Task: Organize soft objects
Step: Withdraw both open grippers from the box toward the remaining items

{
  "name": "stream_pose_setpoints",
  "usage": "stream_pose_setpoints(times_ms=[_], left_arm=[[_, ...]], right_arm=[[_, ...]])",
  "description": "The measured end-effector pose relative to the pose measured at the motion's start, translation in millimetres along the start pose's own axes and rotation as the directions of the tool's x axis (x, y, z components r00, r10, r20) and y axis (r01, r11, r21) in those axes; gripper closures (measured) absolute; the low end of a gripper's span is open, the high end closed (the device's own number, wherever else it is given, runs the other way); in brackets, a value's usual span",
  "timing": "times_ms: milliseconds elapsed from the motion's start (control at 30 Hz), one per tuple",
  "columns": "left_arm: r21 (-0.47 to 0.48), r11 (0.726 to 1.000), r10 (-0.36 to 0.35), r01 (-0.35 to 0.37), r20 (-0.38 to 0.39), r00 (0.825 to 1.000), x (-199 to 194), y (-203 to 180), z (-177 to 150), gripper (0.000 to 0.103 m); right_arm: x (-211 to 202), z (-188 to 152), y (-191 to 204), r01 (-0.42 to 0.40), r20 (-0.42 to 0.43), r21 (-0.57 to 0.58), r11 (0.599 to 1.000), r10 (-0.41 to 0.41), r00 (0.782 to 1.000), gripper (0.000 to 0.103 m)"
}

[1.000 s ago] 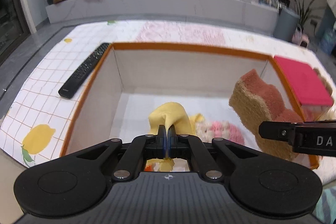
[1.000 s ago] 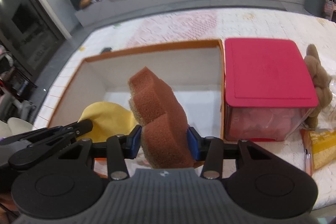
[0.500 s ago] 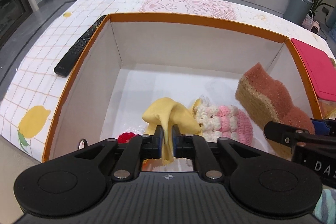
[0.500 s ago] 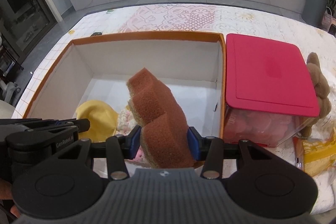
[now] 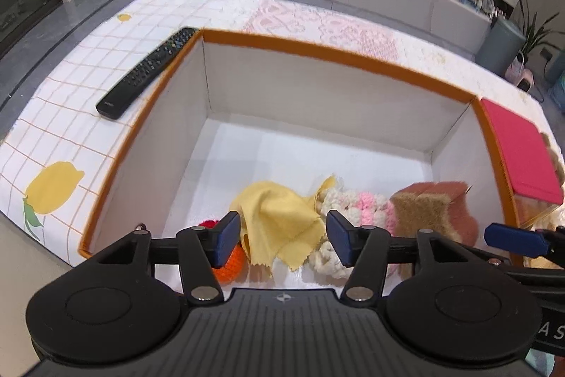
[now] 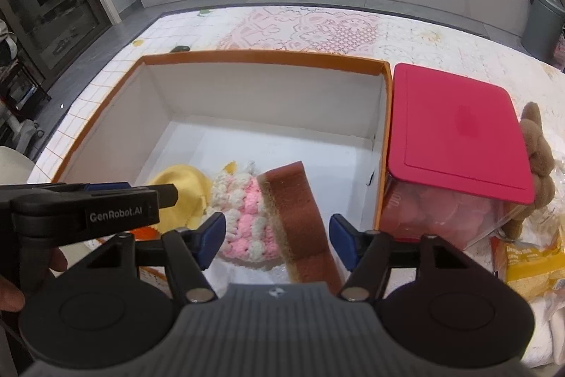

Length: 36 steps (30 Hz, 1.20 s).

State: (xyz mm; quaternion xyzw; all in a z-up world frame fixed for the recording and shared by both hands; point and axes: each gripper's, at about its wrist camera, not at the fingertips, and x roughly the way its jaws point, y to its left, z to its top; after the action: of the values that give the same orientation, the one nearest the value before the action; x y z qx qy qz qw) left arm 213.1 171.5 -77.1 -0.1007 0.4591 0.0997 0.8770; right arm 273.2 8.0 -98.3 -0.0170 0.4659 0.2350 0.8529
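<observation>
An orange-rimmed white box (image 5: 317, 50) (image 6: 265, 56) holds the soft things at its near end. A yellow cloth (image 5: 279, 218) (image 6: 183, 189) lies loose below my left gripper (image 5: 282, 237), which is open and empty. A pink-and-white crochet piece (image 5: 356, 204) (image 6: 243, 218) lies beside the cloth. A brown sponge (image 6: 300, 221) (image 5: 434, 211) leans on the crochet piece, between the spread fingers of my right gripper (image 6: 277, 244), which is open. An orange-red knitted item (image 5: 229, 264) peeks out under the left finger.
A black remote (image 5: 148, 73) lies on the lemon-print tablecloth left of the box. A red-lidded clear container (image 6: 455, 136) stands against the box's right side. A brown plush toy (image 6: 536, 158) and a yellow snack packet (image 6: 533, 260) lie further right.
Both grippers have opened. The yellow cloth dropped from the left gripper and the brown sponge from the right one; both now lie in the box.
</observation>
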Motion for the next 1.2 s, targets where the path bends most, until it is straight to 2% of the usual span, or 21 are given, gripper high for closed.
stream_pose_setpoints(times_ms=[167, 300, 500, 700, 800, 900, 1000, 1200], left_arm=[[-0.014, 1.000, -0.017, 0.019, 0.091, 0.996, -22.1, -2.4, -0.8, 0.037], [0.000, 0.999, -0.046, 0.047, 0.203, 0.978, -48.3, -10.5, -4.5, 0.037], [0.049, 0.995, -0.094, 0.082, 0.371, 0.924, -90.2, -33.6, -10.4, 0.037], [0.149, 0.981, -0.183, 0.128, 0.453, 0.873, -119.3, -75.8, -22.1, 0.037], [0.202, 0.967, -0.232, 0.155, 0.454, 0.860, -124.5, -98.4, -28.6, 0.037], [0.256, 0.948, -0.287, 0.189, 0.430, 0.856, -123.5, -124.1, -33.6, 0.037], [0.305, 0.926, -0.333, 0.222, 0.386, 0.860, -115.7, -150.8, -37.4, 0.036], [0.374, 0.893, -0.374, 0.250, 0.310, 0.874, -94.8, -195.0, -51.2, 0.036]], right_arm=[[-23.1, -2.4, -3.9, -0.020, 0.059, 0.000, 1.000, 0.020, 0.998, 0.036], [-47.5, -7.6, -11.0, -0.018, 0.125, 0.007, 1.000, 0.017, 0.992, 0.034], [-88.6, -21.7, -34.9, -0.027, 0.240, 0.071, 0.997, 0.009, 0.971, 0.032], [-126.2, -41.1, -70.1, -0.038, 0.344, 0.155, 0.987, -0.018, 0.939, 0.031], [-139.9, -52.0, -87.9, -0.027, 0.374, 0.193, 0.981, -0.048, 0.926, 0.031], [-150.7, -64.8, -108.1, -0.005, 0.379, 0.233, 0.972, -0.086, 0.921, 0.031], [-157.6, -77.0, -130.0, 0.022, 0.363, 0.275, 0.961, -0.125, 0.923, 0.030], [-167.2, -100.1, -174.6, 0.068, 0.318, 0.349, 0.935, -0.186, 0.930, 0.030]])
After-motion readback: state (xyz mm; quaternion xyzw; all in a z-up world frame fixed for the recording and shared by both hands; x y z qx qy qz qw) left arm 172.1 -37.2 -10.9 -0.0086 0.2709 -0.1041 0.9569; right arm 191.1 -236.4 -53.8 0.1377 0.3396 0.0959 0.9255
